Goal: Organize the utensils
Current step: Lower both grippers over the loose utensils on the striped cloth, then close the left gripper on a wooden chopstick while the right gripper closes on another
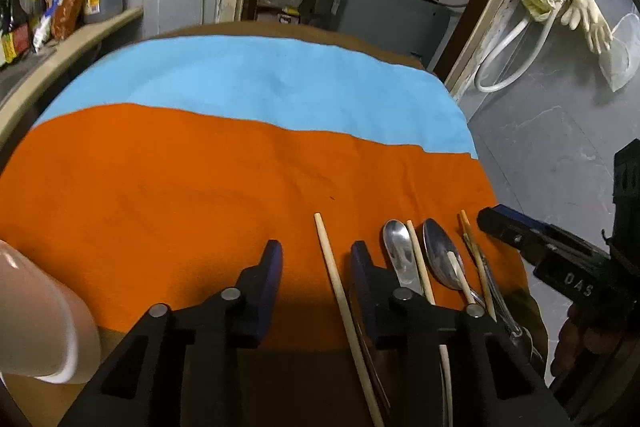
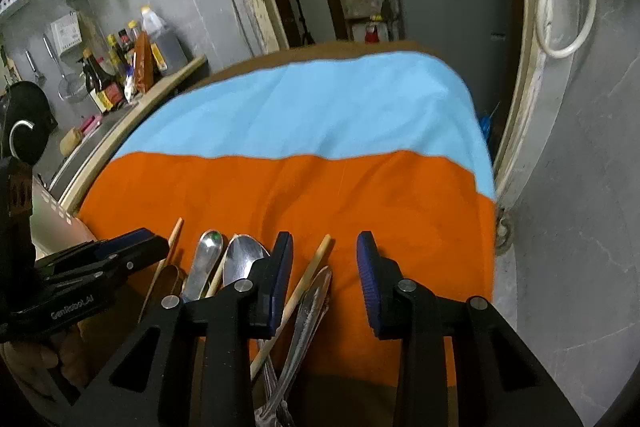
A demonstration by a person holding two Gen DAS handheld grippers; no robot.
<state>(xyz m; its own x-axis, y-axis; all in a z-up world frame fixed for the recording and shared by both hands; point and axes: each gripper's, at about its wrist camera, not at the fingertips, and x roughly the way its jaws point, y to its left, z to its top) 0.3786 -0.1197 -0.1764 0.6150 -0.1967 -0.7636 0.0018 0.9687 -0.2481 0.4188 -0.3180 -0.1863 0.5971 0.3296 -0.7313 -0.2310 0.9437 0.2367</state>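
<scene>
Several utensils lie bunched at the near edge of the orange cloth (image 1: 160, 187). In the left wrist view a wooden chopstick (image 1: 336, 287) lies between my open left gripper's (image 1: 316, 259) fingers, with two metal spoons (image 1: 400, 255) (image 1: 442, 255) and more chopsticks (image 1: 476, 255) to its right. In the right wrist view my right gripper (image 2: 324, 259) is open over a chopstick (image 2: 304, 287) and a metal fork (image 2: 312, 303); two spoons (image 2: 204, 263) (image 2: 244, 259) lie left of it. Both grippers hold nothing.
A blue cloth (image 1: 260, 83) covers the far half of the table. A pale cup (image 1: 44, 311) stands at the near left. A counter with sauce bottles (image 2: 116, 75) runs along the left. A grey cabinet (image 2: 452, 7) stands behind the table; the wall with a hose (image 2: 560, 7) is at right.
</scene>
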